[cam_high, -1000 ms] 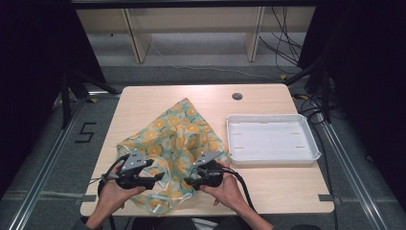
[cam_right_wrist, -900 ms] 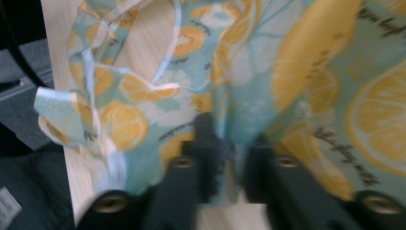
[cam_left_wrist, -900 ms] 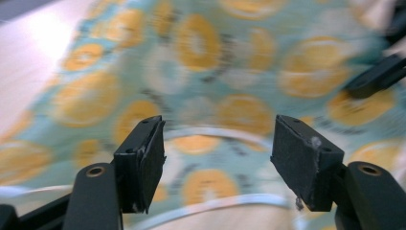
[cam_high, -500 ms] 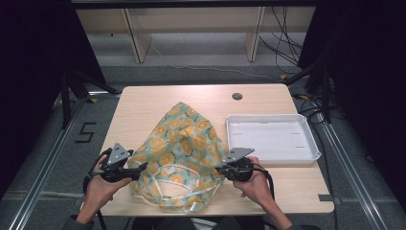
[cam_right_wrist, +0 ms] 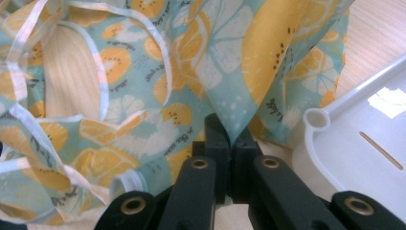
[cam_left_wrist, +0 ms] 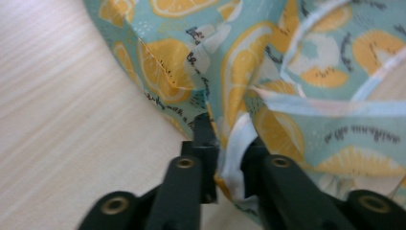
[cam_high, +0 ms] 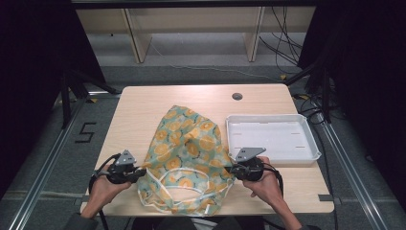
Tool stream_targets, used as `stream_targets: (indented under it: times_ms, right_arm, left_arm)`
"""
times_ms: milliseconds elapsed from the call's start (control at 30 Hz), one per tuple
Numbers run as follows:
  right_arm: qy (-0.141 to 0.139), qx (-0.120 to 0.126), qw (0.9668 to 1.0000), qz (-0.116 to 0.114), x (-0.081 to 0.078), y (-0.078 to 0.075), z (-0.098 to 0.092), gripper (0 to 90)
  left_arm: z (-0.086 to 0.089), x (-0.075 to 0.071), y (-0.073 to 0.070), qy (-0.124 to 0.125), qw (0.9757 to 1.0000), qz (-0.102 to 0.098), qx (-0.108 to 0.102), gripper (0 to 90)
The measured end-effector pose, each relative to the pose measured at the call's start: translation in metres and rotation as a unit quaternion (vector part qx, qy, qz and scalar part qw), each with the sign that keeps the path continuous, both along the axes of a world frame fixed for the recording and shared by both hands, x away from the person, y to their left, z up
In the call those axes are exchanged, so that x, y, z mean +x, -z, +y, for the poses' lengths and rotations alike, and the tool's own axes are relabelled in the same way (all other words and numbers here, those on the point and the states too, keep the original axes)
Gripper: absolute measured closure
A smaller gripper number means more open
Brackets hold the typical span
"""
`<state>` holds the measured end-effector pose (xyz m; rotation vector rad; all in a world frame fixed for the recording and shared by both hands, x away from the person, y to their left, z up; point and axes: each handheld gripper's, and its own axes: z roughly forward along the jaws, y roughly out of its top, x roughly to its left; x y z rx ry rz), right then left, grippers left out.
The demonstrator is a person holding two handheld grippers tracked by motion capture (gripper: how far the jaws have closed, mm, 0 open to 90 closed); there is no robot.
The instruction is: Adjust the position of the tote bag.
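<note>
Where the left tool [cam_high: 140,173] meets the cloth near the counter's front left corner, its jaws have just been closing and now pinch a folded edge with its white trim, seen close up in the left gripper view [cam_left_wrist: 229,155]; the right tool [cam_high: 231,168], near the front edge toward the right, is clamped tight on the opposite edge, its jaws [cam_right_wrist: 229,136] nipping a fold of the fabric. Between the two tools the lemon-print fabric bag [cam_high: 187,153] is stretched out across the middle of the counter [cam_high: 143,103], its open mouth and white-trimmed handles lying toward the front edge, its body running back toward the centre. Just beside the bag's right side, a white tray [cam_high: 273,139] sits along the counter's right edge, close to the right tool. A small dark round hole [cam_high: 237,96] lies near the back edge, well apart from the bag
</note>
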<state>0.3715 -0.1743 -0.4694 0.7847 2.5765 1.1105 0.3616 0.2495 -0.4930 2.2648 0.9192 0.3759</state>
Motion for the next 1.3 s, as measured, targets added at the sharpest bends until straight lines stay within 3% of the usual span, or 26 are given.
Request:
stream_targets:
  times_ms: [133,167,233,300,333,367,433,467,533,567,633,667,700,733,767,833,900,933,967,1000,1067,1100,1233,1300]
  right_arm:
    - [0.003,-0.01,0.9998,-0.014,0.003,-0.001,-0.003,89.5]
    - [0.01,-0.011,0.9999,-0.008,0.004,-0.002,-0.004,89.5]
    - [0.013,-0.014,0.9997,-0.016,0.007,-0.004,-0.006,89.5]
    - [0.023,-0.013,0.9992,-0.031,0.011,-0.007,-0.007,89.5]
    - [0.027,-0.017,0.9991,-0.027,0.012,-0.009,-0.007,89.6]
    - [0.033,-0.023,0.9985,-0.038,0.018,-0.011,-0.008,89.6]
    - [0.039,-0.02,0.9984,-0.034,0.02,-0.011,-0.008,89.6]
    - [0.038,-0.028,0.9985,-0.026,0.022,-0.012,-0.009,89.5]
    - [0.035,-0.028,0.9981,-0.043,0.024,-0.007,-0.01,89.3]
    - [0.04,-0.029,0.9984,-0.027,0.021,-0.007,-0.01,88.8]
    - [0.026,-0.028,0.9989,-0.028,0.02,-0.006,-0.009,86.7]
    - [0.027,-0.031,0.9986,-0.035,0.018,-0.006,-0.009,84.8]
    - [0.021,-0.029,0.9992,-0.019,0.016,-0.008,-0.008,75.0]
    - [0.021,-0.029,0.9992,-0.019,0.016,-0.008,-0.008,75.0]
    - [0.021,-0.016,0.9993,-0.025,0.016,-0.006,-0.007,69.4]
    - [0.036,-0.022,0.999,-0.013,0.01,-0.013,-0.007,56.8]
    - [0.029,-0.007,0.9989,-0.035,-0.001,-0.026,-0.006,46.3]
    - [0.029,-0.007,0.9989,-0.035,-0.001,-0.026,-0.006,46.3]
    - [-0.001,0.007,0.9991,-0.041,-0.011,-0.035,-0.005,44.4]
    - [-0.001,0.007,0.9991,-0.041,-0.011,-0.035,-0.005,44.4]
    - [-0.035,0.014,0.9987,-0.035,-0.023,-0.038,-0.001,43.4]
    - [-0.063,0.001,0.9977,-0.025,-0.035,-0.036,0.004,43.3]
    - [-0.088,-0.016,0.9959,-0.009,-0.045,-0.023,0.007,42.8]
    - [-0.121,-0.024,0.9924,-0.002,-0.049,-0.01,0.009,41.8]
  left_arm:
    - [-0.008,-0.024,-0.001,0.038,0.9992,0.003,0.011,88.2]
    - [-0.011,-0.031,-0.001,0.045,0.9989,0.006,0.012,88.2]
    - [-0.014,-0.04,0.0,0.058,0.9981,0.007,0.019,88.2]
    - [-0.018,-0.048,0.0,0.069,0.9974,0.01,0.013,88.2]
    - [-0.02,-0.049,-0.002,0.081,0.9964,0.009,0.022,88.0]
    - [-0.022,-0.051,-0.001,0.079,0.9967,0.006,0.02,87.0]
    - [-0.024,-0.051,-0.002,0.074,0.9968,-0.002,0.03,86.3]
    - [-0.024,-0.05,-0.001,0.074,0.9968,-0.001,0.03,84.3]
    - [-0.023,-0.05,-0.001,0.062,0.9972,-0.013,0.038,75.1]
    - [-0.024,-0.05,-0.002,0.06,0.9968,-0.024,0.046,70.8]
    - [-0.024,-0.05,-0.008,0.062,0.9933,-0.063,0.074,55.3]
    - [-0.025,-0.051,-0.009,0.067,0.9916,-0.074,0.081,52.8]
    - [-0.028,-0.054,-0.01,0.064,0.991,-0.091,0.074,47.6]
    - [-0.03,-0.056,-0.012,0.063,0.9908,-0.096,0.072,47.6]
    - [-0.032,-0.059,-0.013,0.061,0.9909,-0.095,0.072,45.5]
    - [-0.033,-0.06,-0.015,0.07,0.9901,-0.096,0.076,44.2]
    - [-0.035,-0.06,-0.013,0.071,0.9898,-0.098,0.075,44.4]
    - [-0.035,-0.06,-0.013,0.071,0.9899,-0.097,0.076,44.4]
    - [-0.034,-0.06,-0.013,0.07,0.9901,-0.096,0.075,44.5]
    - [-0.034,-0.059,-0.013,0.072,0.9898,-0.098,0.074,44.5]
    - [-0.033,-0.06,-0.014,0.074,0.9896,-0.099,0.074,44.6]
    - [-0.034,-0.061,-0.015,0.074,0.9896,-0.098,0.075,44.9]
    - [-0.034,-0.06,-0.015,0.08,0.989,-0.097,0.078,46.0]
    - [-0.034,-0.059,-0.014,0.081,0.9895,-0.097,0.07,46.0]
